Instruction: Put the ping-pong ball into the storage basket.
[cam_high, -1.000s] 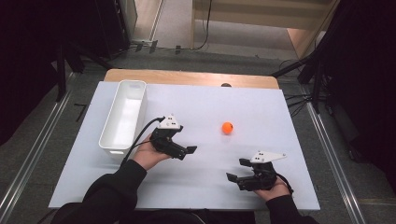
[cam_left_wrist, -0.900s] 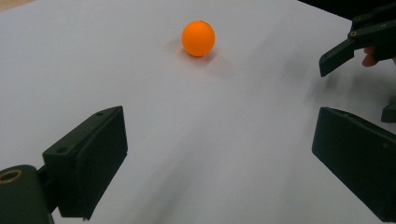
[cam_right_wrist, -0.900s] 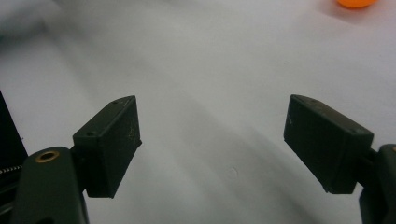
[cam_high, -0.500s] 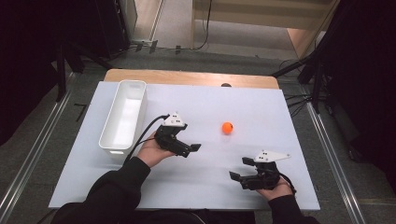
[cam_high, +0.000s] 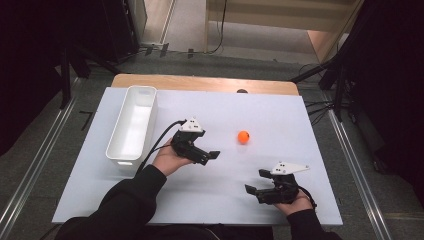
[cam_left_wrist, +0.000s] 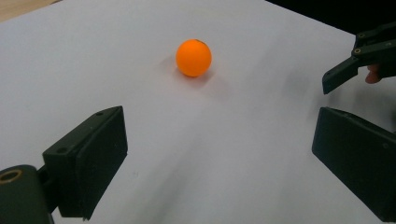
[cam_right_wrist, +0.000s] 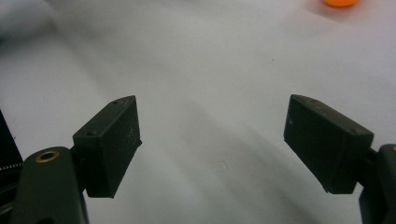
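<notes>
A white table (cam_high: 210, 210) carried an orange ball (cam_high: 243, 136) right of its middle and a long white bin (cam_high: 133, 125) near its left edge, well apart from the ball. The left claw (cam_high: 212, 155), held in a hand with a dark sleeve, pointed right toward the ball, near it but not touching, with its cable trailing back beside the bin. The right claw (cam_high: 251, 191) sat low near the table's front edge, pointing left, below the ball. Its jaws stood apart. A wooden strip edged the table's far side.
</notes>
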